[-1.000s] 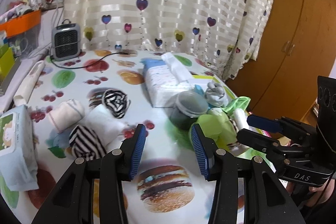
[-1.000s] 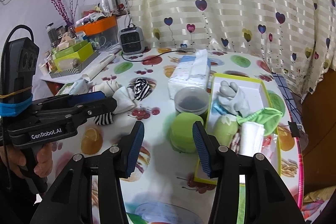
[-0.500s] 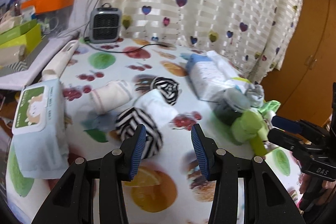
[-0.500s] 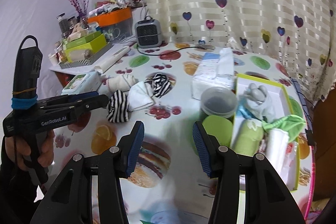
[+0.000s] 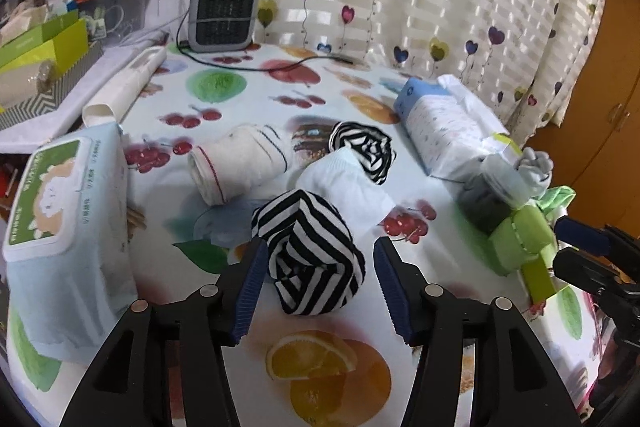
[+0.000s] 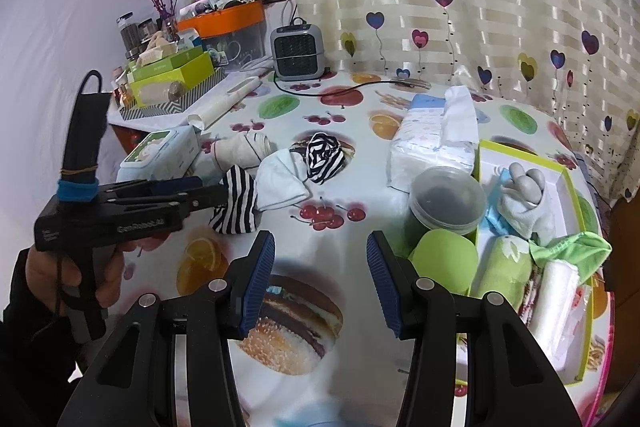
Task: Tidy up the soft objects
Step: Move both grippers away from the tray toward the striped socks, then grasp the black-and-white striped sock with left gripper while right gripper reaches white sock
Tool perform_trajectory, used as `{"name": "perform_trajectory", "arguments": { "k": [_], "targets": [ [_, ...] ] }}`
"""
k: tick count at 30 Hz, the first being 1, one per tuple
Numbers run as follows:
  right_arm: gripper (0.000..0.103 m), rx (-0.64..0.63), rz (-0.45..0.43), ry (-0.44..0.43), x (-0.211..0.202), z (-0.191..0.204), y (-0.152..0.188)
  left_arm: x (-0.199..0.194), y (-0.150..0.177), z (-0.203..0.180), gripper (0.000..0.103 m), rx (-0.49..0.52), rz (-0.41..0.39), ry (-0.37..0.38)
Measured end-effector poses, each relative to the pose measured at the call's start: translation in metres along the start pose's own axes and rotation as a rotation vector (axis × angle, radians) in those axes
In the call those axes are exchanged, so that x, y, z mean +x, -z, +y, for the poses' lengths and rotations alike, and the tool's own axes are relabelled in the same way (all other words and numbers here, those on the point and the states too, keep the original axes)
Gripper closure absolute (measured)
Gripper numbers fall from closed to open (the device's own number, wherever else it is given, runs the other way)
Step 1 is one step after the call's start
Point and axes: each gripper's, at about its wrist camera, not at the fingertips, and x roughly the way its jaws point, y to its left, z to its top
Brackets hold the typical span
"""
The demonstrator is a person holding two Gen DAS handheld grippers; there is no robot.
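A rolled black-and-white striped sock (image 5: 312, 251) lies on the fruit-print table between the open jaws of my left gripper (image 5: 318, 275); the pads stand apart from it. It also shows in the right wrist view (image 6: 236, 205). Behind it lie a white sock (image 5: 344, 183), a second striped roll (image 5: 366, 149) and a cream roll with red trim (image 5: 236, 163). My right gripper (image 6: 320, 275) is open and empty above the burger print. A yellow-rimmed white box (image 6: 560, 171) to its right holds a grey sock (image 6: 524, 195), green cloths and a white roll.
A wet-wipes pack (image 5: 60, 211) lies at the left, a tissue pack (image 5: 440, 123) behind right. A dark lidded tub (image 6: 448, 203) and green cup (image 6: 444, 259) stand beside the box. A small grey heater (image 5: 222, 17) with cable is at the back, cluttered boxes far left.
My left gripper has swung left and moved down and forward until the striped sock sits between its open jaws. My right gripper has drifted slightly and stays open.
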Motion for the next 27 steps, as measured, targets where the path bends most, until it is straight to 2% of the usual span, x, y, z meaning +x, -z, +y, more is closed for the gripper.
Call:
{"name": "perform_trajectory", "arguments": {
  "k": [9,11,12,16,27],
  "targets": [
    [0.054,-0.009,0.021,-0.017,0.019,0.004,-0.01,0.022,-0.001,0.004,0.049,-0.019,0.032,-0.019],
    [0.054,-0.011,0.023,-0.022,0.023,0.006,-0.014,0.024,0.0,0.005,0.058,-0.019,0.038,-0.033],
    [0.054,-0.012,0.024,-0.024,0.025,0.007,-0.015,0.027,0.0,0.006,0.07,-0.018,0.048,-0.041],
    [0.054,-0.021,0.035,-0.032,0.037,0.011,-0.023,0.027,0.002,0.008,0.086,-0.023,0.044,-0.046],
    [0.054,-0.038,0.076,-0.084,0.082,0.022,-0.042,0.009,0.008,0.012,0.09,-0.046,0.012,-0.029]
  ]
}}
